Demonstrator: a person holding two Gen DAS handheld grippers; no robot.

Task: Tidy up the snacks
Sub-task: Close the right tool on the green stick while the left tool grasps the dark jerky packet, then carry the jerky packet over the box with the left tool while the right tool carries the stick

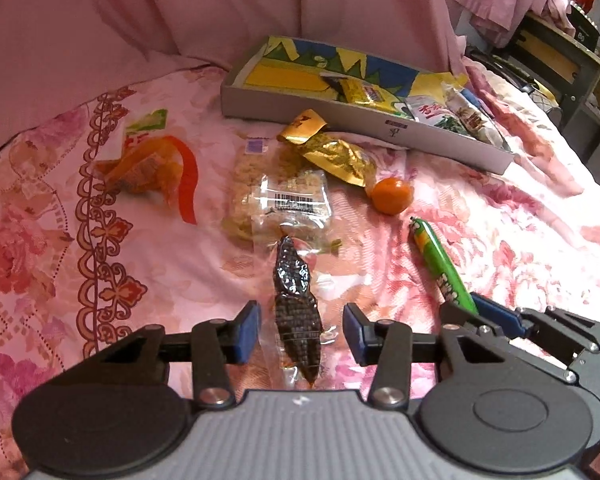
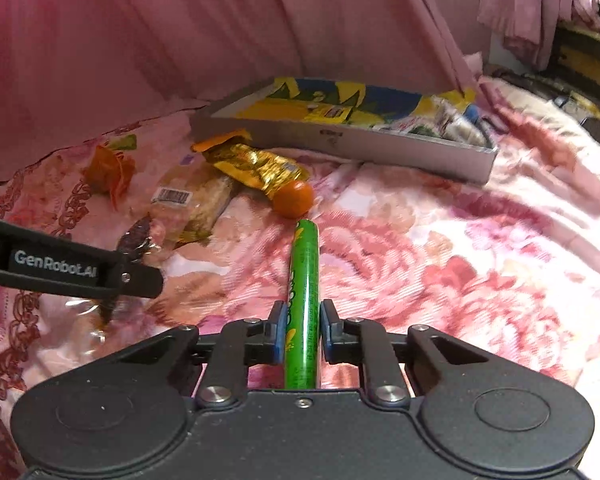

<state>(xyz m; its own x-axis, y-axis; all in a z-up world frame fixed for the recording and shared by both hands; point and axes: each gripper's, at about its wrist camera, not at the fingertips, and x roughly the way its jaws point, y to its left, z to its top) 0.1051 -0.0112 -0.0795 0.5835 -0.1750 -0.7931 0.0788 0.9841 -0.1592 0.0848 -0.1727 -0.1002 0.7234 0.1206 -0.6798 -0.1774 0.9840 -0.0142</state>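
1. Left wrist view: left tool (image 1: 300,330) gapes astride the dark clear-wrapped snack (image 1: 296,304), pads not touching it. Box (image 1: 364,130) on the bed (image 1: 500,240) holds several packets; orange pouch (image 1: 152,168), rice cake pack (image 1: 278,200), gold packet (image 1: 332,152) and tangerine (image 1: 392,196) lie outside.
2. Right wrist view: right tool (image 2: 302,330) is clamped on the green sausage stick (image 2: 304,280), lying on the bed. Judged under half sorted.

Left tool (image 1: 300,330) straddles dark clear-wrapped snack (image 1: 298,308) on floral bedspread (image 1: 480,240).

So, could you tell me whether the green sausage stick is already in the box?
Out: the green sausage stick lies on the bedspread, short of the box, clamped by the right gripper.
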